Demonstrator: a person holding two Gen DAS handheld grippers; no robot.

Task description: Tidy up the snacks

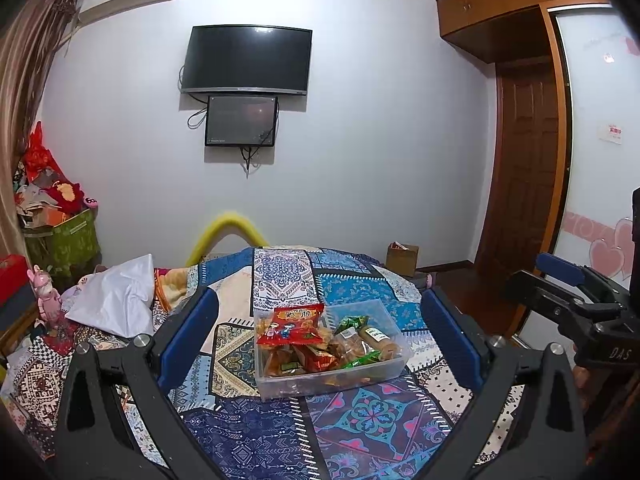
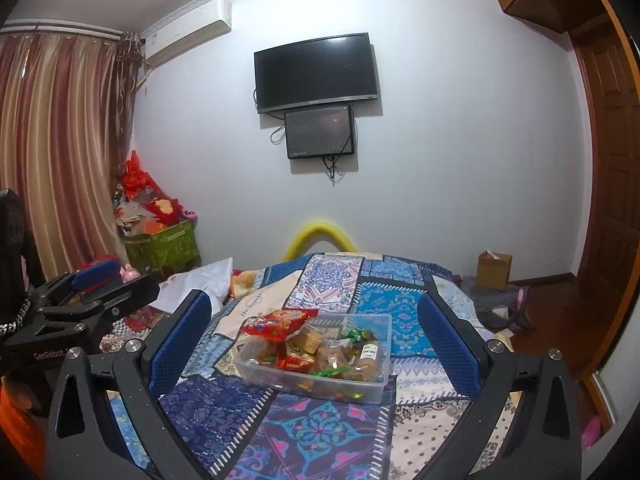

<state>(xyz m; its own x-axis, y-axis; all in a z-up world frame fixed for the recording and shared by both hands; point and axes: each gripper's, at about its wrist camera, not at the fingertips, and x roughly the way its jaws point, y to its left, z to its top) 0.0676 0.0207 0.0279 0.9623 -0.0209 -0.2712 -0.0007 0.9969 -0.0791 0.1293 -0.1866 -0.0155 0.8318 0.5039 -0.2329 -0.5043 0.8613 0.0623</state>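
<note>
Both of my grippers are spread wide and hold nothing. From the left wrist, my left gripper (image 1: 320, 332) frames the clear plastic bin (image 1: 394, 368) between its blue pads without touching it. My right gripper (image 2: 314, 340) frames the same bin (image 2: 376, 384) from its own side, also clear of it.

Much of the bin's load is hard to read. A red snack packet (image 1: 290, 326) lies on top at the left, hanging over the rim. Green wrappers (image 1: 350, 323) and a tan roll with a white label (image 1: 378, 340) show at the right. The pieces beneath are a jumble of orange and brown seen through the wall, and I cannot tell them apart.

In the left view my right gripper (image 1: 576, 292) is cut off at the right edge. In the right view my left gripper (image 2: 96, 284) pokes in from the left, mostly hidden by its own body.

The bin sits near the middle of the patchwork bedspread (image 1: 360, 420), with bare quilt in front, behind and to either side. A white cloth (image 1: 116, 300) lies crumpled to the left, well apart from the bin.
</note>
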